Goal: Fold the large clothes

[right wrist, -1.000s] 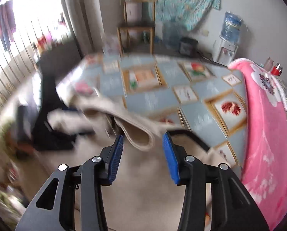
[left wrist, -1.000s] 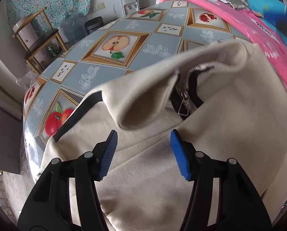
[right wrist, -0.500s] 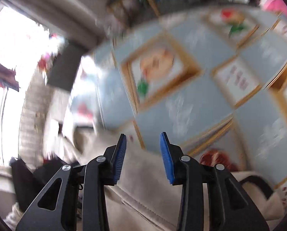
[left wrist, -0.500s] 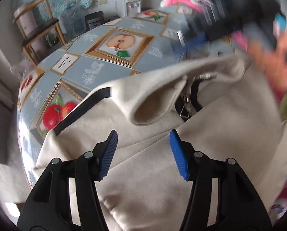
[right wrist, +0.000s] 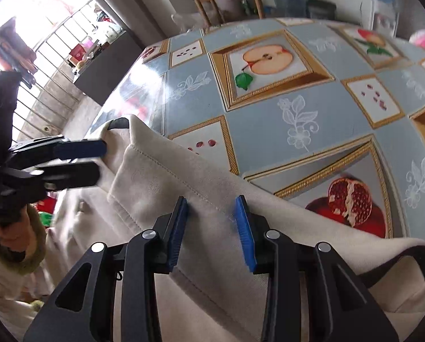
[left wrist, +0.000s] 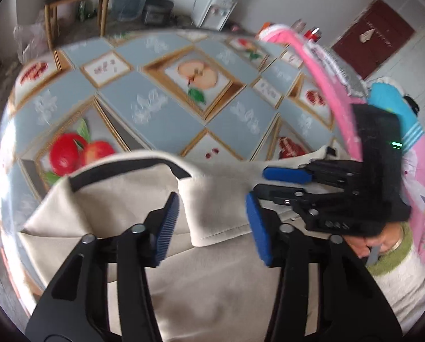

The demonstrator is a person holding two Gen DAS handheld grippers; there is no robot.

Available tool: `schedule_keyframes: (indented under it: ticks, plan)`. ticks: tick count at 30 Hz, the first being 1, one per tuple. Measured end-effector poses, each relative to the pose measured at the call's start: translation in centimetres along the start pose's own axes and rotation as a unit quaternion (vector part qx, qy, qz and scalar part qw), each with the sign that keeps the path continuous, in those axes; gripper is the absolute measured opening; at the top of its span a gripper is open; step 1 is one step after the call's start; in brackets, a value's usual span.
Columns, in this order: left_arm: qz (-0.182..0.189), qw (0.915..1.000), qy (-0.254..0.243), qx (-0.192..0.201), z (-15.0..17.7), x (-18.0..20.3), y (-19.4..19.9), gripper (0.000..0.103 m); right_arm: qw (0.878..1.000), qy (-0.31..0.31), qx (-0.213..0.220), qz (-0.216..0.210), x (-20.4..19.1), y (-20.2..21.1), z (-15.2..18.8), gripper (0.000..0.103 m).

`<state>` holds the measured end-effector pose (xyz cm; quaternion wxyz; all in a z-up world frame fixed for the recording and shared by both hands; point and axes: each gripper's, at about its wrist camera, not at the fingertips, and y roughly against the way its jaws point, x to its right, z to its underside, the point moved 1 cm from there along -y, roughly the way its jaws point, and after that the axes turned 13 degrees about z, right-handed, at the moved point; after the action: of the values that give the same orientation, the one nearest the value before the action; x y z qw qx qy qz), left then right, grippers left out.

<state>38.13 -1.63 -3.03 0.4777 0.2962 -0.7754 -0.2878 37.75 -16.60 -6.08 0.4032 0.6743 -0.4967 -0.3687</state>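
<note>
- The cream garment (left wrist: 218, 279) lies on the tabletop (left wrist: 167, 119), its collar toward the apple picture.
- Left tongs (left wrist: 211, 225), just closing, are still spread astride a collar flap.
- Right tongs (right wrist: 211, 228) are spread over the collar seam, apart from the pomegranate picture.

Each wrist camera looked steeply down along its own tool, close over the cream garment (left wrist: 212, 285) on the tiled surface (right wrist: 312, 142). Both views shared the apple tile (left wrist: 196, 74) and the opposite tool.
</note>
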Motion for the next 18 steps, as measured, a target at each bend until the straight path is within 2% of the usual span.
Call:
schedule_keyframes:
  ticks: [5, 9, 11, 14, 15, 16, 18]
  plan:
    - [-0.014, 0.9976, 0.063, -0.025, 0.1, -2.2, -2.7, 0.042, 0.999, 0.023, 0.017, 0.041, -0.7, 0.7, 0.2, 0.038]
    - [-0.014, 0.998, 0.055, -0.029, 0.4, -2.0, -2.8, 0.042, 0.996, 0.05, 0.025, 0.076, -1.6, 2.3, 1.3, 0.039]
    - [-0.014, 0.998, 0.049, -0.036, 0.6, -1.9, -2.7, 0.042, 0.996, 0.041, 0.026, 0.075, -1.2, 3.5, 1.8, 0.039]
    - [-0.014, 0.9981, 0.04, -0.045, 0.8, -1.8, -2.6, 0.041, 0.997, -0.04, 0.027, 0.06, 1.4, 5.9, 2.7, 0.044]
    - [-0.011, 0.998, 0.04, -0.047, 0.9, -1.8, -2.6, 0.041, 0.995, -0.088, 0.027, 0.042, 3.3, 6.9, 3.3, 0.049]
    - [-0.007, 0.9979, 0.043, -0.047, 0.9, -1.8, -2.6, 0.041, 0.991, -0.127, 0.022, 0.024, 4.7, 7.3, 3.8, 0.056]
    - [0.004, 0.9976, 0.052, -0.045, 0.9, -2.1, -2.5, 0.041, 0.979, -0.203, -0.004, -0.013, 7.7, 7.2, 4.7, 0.056]
